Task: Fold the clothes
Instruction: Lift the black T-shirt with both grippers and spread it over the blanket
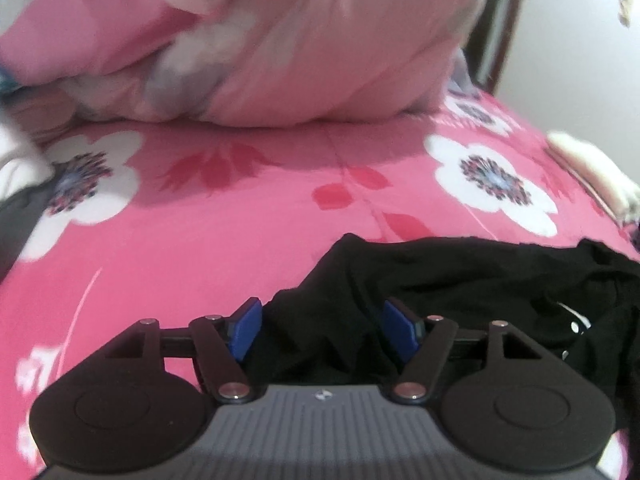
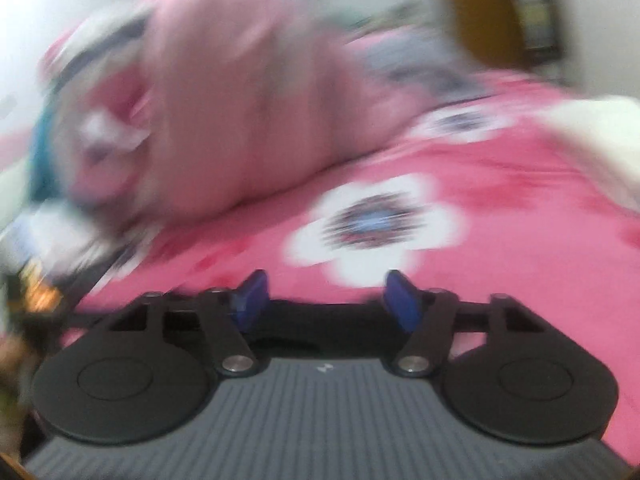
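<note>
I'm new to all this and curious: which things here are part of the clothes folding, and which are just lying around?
For the job:
black garment
left tool, open
right tool, open

Just lying about:
pink quilt
flowered bedsheet
cream cloth

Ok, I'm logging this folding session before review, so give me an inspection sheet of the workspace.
Surface: pink floral bedsheet, mostly bare.
Job's things: black garment, crumpled, lying on the sheet under the left hand-held gripper.
Clutter: pink bedding pile behind; cream cloth at the bed's right edge; a grey-and-white item at the left edge, unclear.
Grippers: left open over the garment; right hand-held gripper open, holding nothing, view blurred.
Cables: nothing seen.
Surroundings: white wall, dark wooden frame.
</note>
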### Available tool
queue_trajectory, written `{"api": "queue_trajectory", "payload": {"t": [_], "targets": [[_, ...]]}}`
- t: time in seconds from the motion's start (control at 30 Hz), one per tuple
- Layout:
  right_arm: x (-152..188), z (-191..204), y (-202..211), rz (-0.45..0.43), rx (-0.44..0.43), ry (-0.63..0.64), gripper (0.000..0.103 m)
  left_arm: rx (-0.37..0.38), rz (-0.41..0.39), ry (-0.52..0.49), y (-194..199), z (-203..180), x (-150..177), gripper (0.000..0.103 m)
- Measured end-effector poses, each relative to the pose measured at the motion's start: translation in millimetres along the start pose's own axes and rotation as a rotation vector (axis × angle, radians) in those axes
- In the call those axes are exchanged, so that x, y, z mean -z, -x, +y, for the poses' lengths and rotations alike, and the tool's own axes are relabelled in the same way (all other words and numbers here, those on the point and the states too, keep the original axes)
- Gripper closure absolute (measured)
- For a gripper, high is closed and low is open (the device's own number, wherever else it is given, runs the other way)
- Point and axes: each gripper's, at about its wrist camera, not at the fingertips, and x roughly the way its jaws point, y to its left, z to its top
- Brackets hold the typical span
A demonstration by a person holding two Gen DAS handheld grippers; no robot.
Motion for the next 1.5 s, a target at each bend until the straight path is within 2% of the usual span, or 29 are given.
{"api": "queue_trajectory", "payload": {"t": [0.1, 0.2, 0.27, 0.3, 0.37, 0.4, 0.43, 0.5, 0.53, 0.67, 0.77, 1.0, 1.17, 1.27, 1.3, 1.33, 1.4, 1.47, 1.5], "targets": [[1, 14, -35, 0.095, -0.004, 0.084, 0.022, -0.009, 0.048, -0.061, -21, -2, -5, 0.033], [1, 29, -69, 0.189, -0.008, 0.168, 0.022, -0.023, 0.089, -0.105, -37, -5, -3, 0.040], [2, 38, -92, 0.252, -0.011, 0.225, 0.023, -0.028, 0.078, -0.143, -38, -9, 1, 0.052], [2, 43, -104, 0.284, -0.012, 0.253, 0.024, -0.034, 0.064, -0.160, -36, -11, 4, 0.062], [2, 53, -127, 0.347, -0.015, 0.309, 0.039, -0.063, 0.033, -0.184, -33, -17, 11, 0.086], [2, 57, -138, 0.379, -0.017, 0.337, 0.059, -0.089, 0.016, -0.201, -32, -21, 14, 0.094], [3, 62, -150, 0.410, -0.018, 0.365, 0.087, -0.113, -0.001, -0.216, -31, -25, 16, 0.095], [2, 72, -168, 0.451, -0.013, 0.416, 0.093, -0.155, -0.037, -0.235, -30, -31, 17, 0.096], [-2, 74, -169, 0.426, 0.004, 0.424, 0.094, -0.177, -0.058, -0.238, -28, -31, 15, 0.096], [-29, 75, -174, 0.333, 0.047, 0.411, 0.094, -0.200, -0.093, -0.195, -31, -13, -13, 0.096], [-56, 67, -192, 0.271, 0.075, 0.363, 0.094, -0.226, -0.121, -0.195, -45, -3, -44, 0.096], [-102, 54, -263, 0.191, 0.143, 0.329, 0.094, -0.339, -0.171, -0.270, -107, 2, -108, 0.096], [-124, 39, -307, 0.153, 0.181, 0.284, 0.094, -0.387, -0.169, -0.286, -151, 5, -129, 0.094], [-120, 26, -331, 0.166, 0.182, 0.241, 0.090, -0.372, -0.133, -0.248, -169, 11, -127, 0.079], [-116, 21, -340, 0.191, 0.185, 0.226, 0.087, -0.367, -0.124, -0.235, -173, 12, -125, 0.070], [-113, 15, -347, 0.209, 0.184, 0.207, 0.082, -0.369, -0.121, -0.229, -173, 13, -123, 0.063], [-112, 5, -349, 0.209, 0.157, 0.161, 0.079, -0.369, -0.128, -0.225, -169, 14, -120, 0.053], [-118, -2, -339, 0.194, 0.143, 0.112, 0.067, -0.365, -0.143, -0.222, -156, 15, -119, 0.044], [-123, -4, -329, 0.173, 0.145, 0.091, 0.057, -0.360, -0.155, -0.217, -147, 15, -119, 0.039]]}}
